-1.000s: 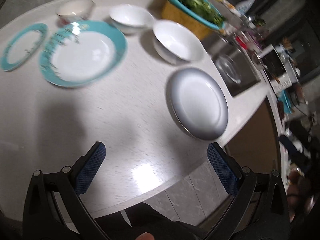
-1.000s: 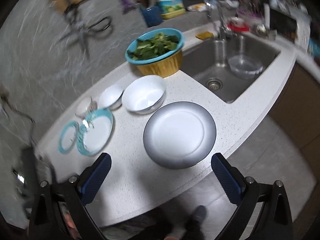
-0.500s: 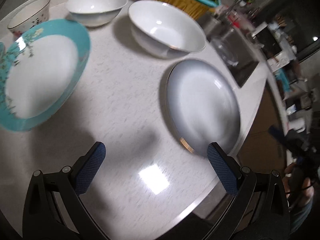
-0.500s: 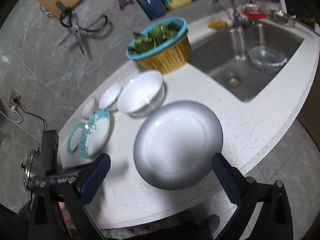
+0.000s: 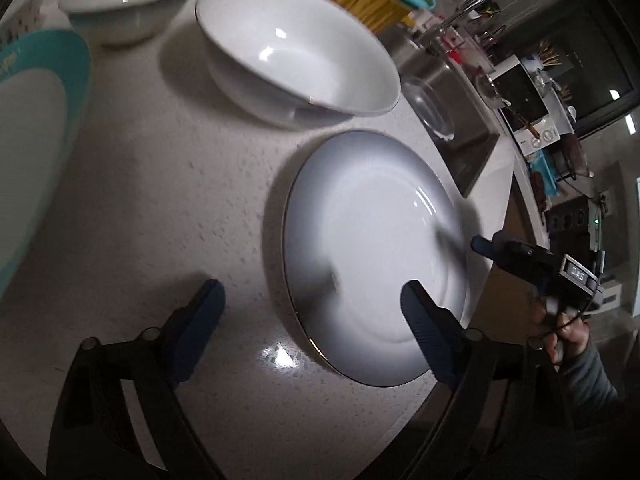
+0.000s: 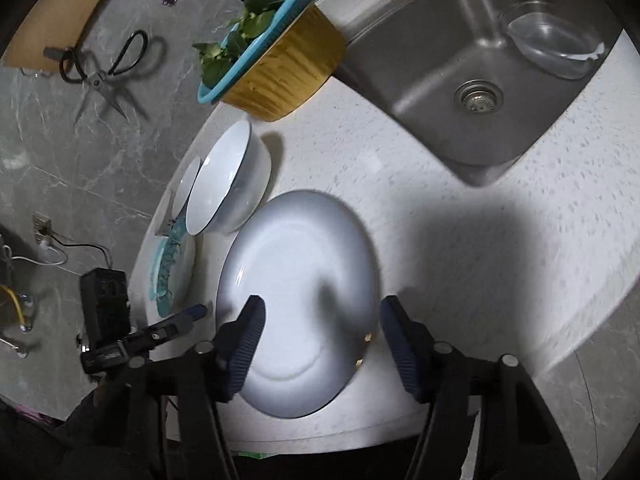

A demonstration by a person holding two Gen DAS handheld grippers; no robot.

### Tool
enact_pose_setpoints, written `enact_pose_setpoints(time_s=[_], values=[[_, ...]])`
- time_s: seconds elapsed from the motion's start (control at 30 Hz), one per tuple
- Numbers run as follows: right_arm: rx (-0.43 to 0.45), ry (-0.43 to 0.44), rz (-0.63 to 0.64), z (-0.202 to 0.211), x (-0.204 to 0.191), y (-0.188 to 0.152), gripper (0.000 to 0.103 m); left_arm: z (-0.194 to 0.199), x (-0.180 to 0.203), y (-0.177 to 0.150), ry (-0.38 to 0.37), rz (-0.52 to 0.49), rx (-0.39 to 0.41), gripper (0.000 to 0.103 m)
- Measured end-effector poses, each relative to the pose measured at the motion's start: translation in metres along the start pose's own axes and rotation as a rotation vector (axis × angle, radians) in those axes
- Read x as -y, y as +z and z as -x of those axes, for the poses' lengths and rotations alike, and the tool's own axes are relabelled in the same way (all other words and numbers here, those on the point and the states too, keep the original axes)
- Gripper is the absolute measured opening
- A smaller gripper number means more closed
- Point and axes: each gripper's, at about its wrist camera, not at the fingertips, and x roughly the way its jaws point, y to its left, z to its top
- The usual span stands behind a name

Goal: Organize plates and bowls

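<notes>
A white plate with a grey rim (image 5: pixel 372 256) lies near the counter's front edge. My left gripper (image 5: pixel 312 304) hovers low over its left rim, one finger above the counter and one above the plate, jaws closing, pads touching nothing. My right gripper (image 6: pixel 322 316) straddles the plate's (image 6: pixel 296 248) near right rim, jaws closing, pads apart from it. My right gripper's finger (image 5: pixel 486 247) shows at the plate's far side. Behind stand a large white bowl (image 5: pixel 296 52), a smaller white bowl (image 5: pixel 124 4) and a teal-rimmed plate (image 5: pixel 32 140).
A yellow basket with a teal colander of greens (image 6: pixel 280 68) stands at the back. The steel sink (image 6: pixel 480 40) holds a clear bowl (image 6: pixel 556 46). Scissors (image 6: pixel 100 72) hang on the wall. The counter edge runs just below the grey plate.
Both grippers have come down and in toward the grey-rimmed plate, which now fills each view. Both pairs of jaws have narrowed, the right more. The right gripper has entered the left wrist view.
</notes>
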Motion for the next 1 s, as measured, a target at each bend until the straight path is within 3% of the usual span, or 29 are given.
enact_pose_setpoints(time_s=[0.1,0.23,0.3,0.5,0.67,0.83,1.0], values=[[-0.043,0.038,0.014,-0.005,0.012,0.005,0.054,-0.009,0.001,0.008,-0.007,-0.003,-0.007,0.086],[-0.098,0.082,0.027,-0.016,0.021,0.007,0.052,-0.017,0.0,0.024,-0.07,0.001,-0.027,0.076],[-0.119,0.11,0.033,-0.02,0.024,0.007,0.041,-0.017,0.001,0.029,-0.085,0.006,-0.031,0.076],[-0.154,0.17,0.034,-0.028,0.026,0.012,0.041,-0.017,-0.002,0.029,-0.166,0.027,-0.062,0.076],[-0.192,0.199,0.025,-0.034,0.025,0.019,0.045,-0.015,-0.004,0.028,-0.19,0.031,-0.075,0.076],[-0.22,0.186,0.043,-0.036,0.021,0.022,0.045,-0.014,-0.004,0.024,-0.179,0.02,-0.075,0.076],[-0.213,0.107,0.091,-0.035,0.008,0.02,0.046,-0.013,-0.002,0.02,-0.138,0.003,-0.08,0.07]])
